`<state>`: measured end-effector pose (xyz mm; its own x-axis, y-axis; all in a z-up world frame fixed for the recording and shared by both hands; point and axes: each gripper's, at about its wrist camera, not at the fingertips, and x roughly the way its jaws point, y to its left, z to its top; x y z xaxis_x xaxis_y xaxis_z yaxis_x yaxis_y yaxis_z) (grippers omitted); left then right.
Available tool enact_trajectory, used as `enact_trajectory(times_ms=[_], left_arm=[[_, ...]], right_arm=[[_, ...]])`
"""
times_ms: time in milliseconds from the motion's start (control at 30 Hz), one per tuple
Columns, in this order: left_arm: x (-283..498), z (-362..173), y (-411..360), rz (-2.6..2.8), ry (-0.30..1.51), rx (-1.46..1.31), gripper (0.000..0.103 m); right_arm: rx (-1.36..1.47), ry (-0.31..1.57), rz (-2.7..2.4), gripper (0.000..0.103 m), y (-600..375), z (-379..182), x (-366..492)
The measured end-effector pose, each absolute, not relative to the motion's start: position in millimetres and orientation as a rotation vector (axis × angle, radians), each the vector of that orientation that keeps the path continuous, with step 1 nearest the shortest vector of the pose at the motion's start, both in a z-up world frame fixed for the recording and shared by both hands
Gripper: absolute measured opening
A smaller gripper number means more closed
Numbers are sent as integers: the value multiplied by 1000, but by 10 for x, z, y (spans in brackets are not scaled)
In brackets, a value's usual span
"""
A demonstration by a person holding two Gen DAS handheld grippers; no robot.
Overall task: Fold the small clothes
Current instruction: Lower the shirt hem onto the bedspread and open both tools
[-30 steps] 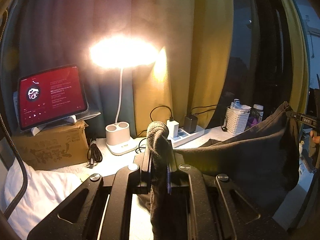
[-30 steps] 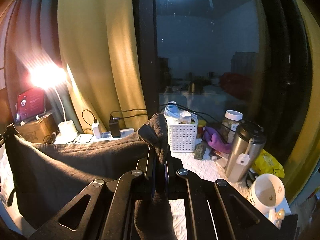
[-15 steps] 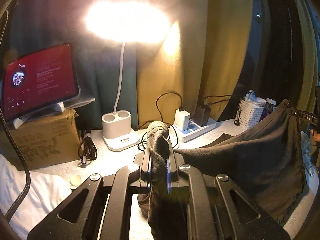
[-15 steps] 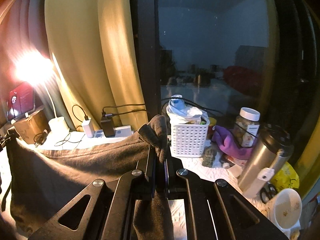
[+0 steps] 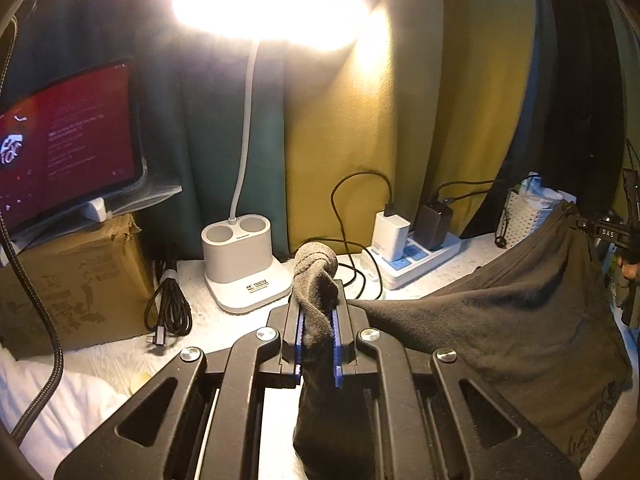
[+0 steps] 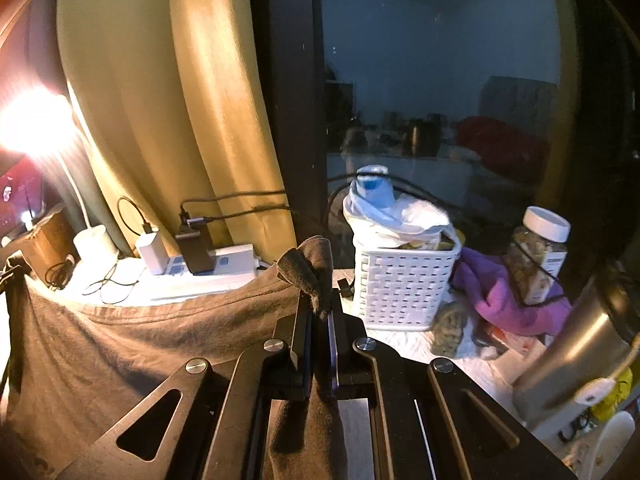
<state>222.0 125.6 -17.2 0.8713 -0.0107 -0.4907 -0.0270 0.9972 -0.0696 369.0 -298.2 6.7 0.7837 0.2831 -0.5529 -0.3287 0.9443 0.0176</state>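
Note:
A dark grey-brown garment (image 5: 512, 320) hangs stretched in the air between my two grippers. My left gripper (image 5: 316, 300) is shut on one corner of it, and a bunched tip pokes out above the blue pads. My right gripper (image 6: 319, 304) is shut on the other corner. The same garment (image 6: 120, 344) sags to the left in the right wrist view. The right gripper also shows at the far right edge of the left wrist view (image 5: 600, 232). The cloth hangs over a white-covered table (image 5: 208, 320).
A lit white desk lamp (image 5: 244, 264), a tablet (image 5: 68, 140) on a cardboard box (image 5: 72, 280), a coiled cable (image 5: 168, 308) and a power strip (image 5: 412, 256) line the back. A white basket (image 6: 400, 280), jar (image 6: 540, 260), purple cloth (image 6: 500, 300) and steel flask (image 6: 580, 340) stand at right.
Both grippers have moved forward and lower toward the back of the table, still holding the garment stretched between them. Lamp, power strip and basket loom larger.

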Motion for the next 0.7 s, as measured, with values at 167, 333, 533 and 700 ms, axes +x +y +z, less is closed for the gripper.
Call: enact_trajectory(times_ms=[167,333,533,700], left_arm=[[2397,-394,1314,24,580,-85,9],[2524,-639,1383,39,669,-108,10],[2587,-918,1426,63,802,-149,15],[2477,-1060,1616,142,851,-217,38]], right_arm=[[-91,629,323,6,-2913,-162,3954],[-130,669,292,6,-2847,-411,4147],[-177,732,256,6,-2801,-716,4294],[-204,764,219,6,-2808,-873,4326]])
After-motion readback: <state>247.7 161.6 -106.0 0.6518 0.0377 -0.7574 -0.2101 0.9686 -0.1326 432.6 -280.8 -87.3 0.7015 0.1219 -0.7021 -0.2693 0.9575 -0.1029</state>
